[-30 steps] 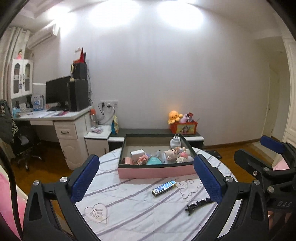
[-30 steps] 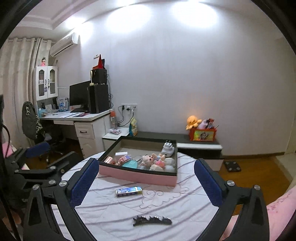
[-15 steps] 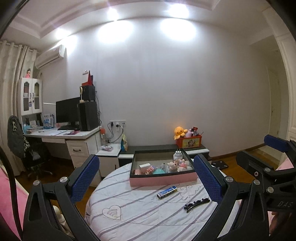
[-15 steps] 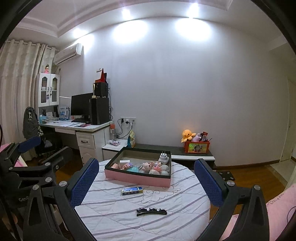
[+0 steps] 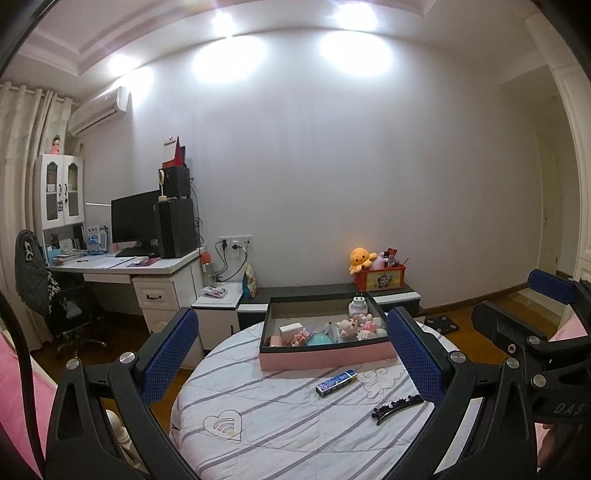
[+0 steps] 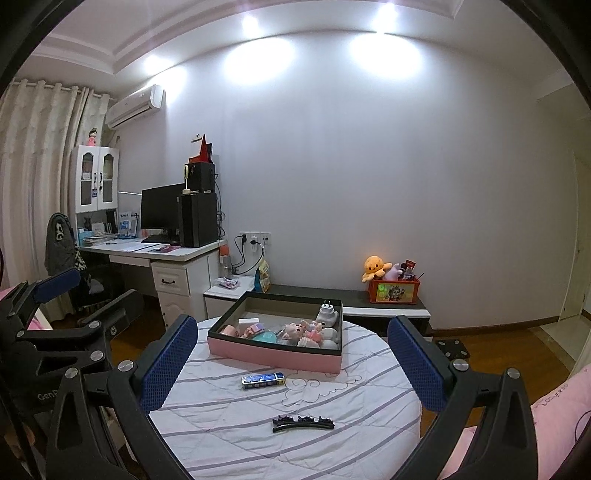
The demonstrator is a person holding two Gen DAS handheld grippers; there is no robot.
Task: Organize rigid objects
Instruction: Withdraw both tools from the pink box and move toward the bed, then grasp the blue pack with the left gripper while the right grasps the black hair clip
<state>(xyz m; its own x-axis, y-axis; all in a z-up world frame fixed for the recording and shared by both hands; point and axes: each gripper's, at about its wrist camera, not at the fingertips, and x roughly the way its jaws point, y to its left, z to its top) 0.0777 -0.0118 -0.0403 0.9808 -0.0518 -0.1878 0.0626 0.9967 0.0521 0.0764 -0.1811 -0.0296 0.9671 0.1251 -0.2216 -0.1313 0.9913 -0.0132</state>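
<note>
Tongs both spread wide, gripping nothing: left tongs (image 5: 291, 354), right tongs (image 6: 297, 363), held above round tabletop (image 6: 229, 424). Blue tube (image 6: 263, 380) lies just before pink tray (image 6: 273, 356); black hair clip (image 6: 303, 423) lies nearer, apart from both.

Recessed ceiling spotlights (image 6: 380, 16) throw bright, blown-out pools onto the white wall (image 5: 332, 166), leaving the floor and lower room dimmer. Both fisheye views bow the curtains (image 6: 33, 177) and the door frame at the edges, with dark vignetting in every corner. Focus is sharp; shadows are soft.
</note>
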